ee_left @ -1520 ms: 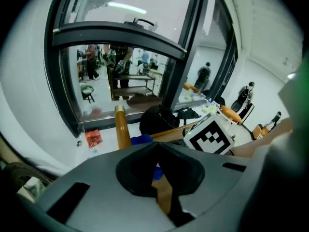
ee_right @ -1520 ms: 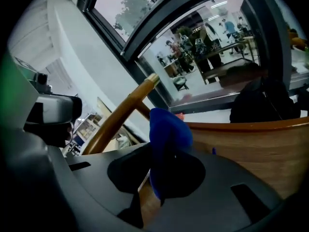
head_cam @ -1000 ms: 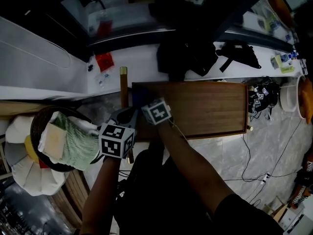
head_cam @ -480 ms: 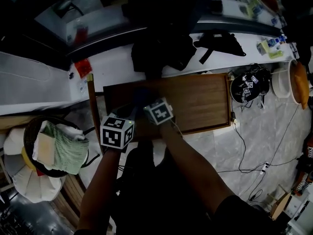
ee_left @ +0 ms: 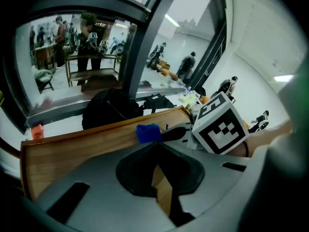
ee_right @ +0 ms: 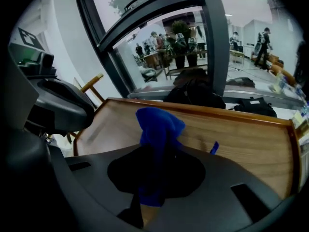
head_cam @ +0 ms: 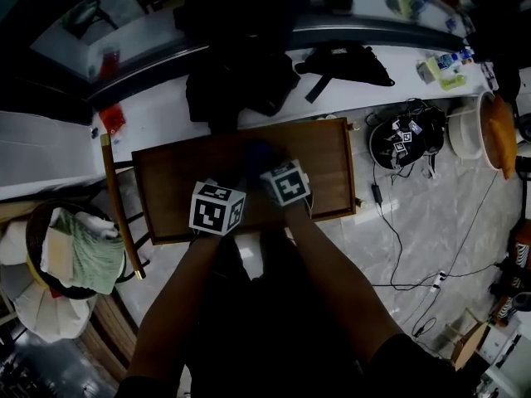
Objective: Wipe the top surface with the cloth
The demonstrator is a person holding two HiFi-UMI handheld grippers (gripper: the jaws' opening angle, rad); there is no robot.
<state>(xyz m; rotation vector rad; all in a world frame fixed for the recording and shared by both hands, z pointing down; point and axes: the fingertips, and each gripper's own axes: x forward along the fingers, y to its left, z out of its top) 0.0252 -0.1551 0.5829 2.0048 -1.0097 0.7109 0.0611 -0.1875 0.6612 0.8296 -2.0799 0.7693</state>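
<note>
Both grippers have moved from the worktop's (head_cam: 323,164) left end to mid-frame. The right gripper's (head_cam: 267,166) jaws clamp the blue cloth (ee_right: 157,129) over the wood, while the left gripper's (ee_left: 157,151) jaws are closed and empty. The wipe looks about half done.

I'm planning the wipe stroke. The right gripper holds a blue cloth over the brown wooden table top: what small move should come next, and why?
Probably press the blue cloth down and sweep it rightward across the brown wooden table top. The right gripper is shut on the cloth above the wood, and a wide bare stretch lies to its right.
</note>
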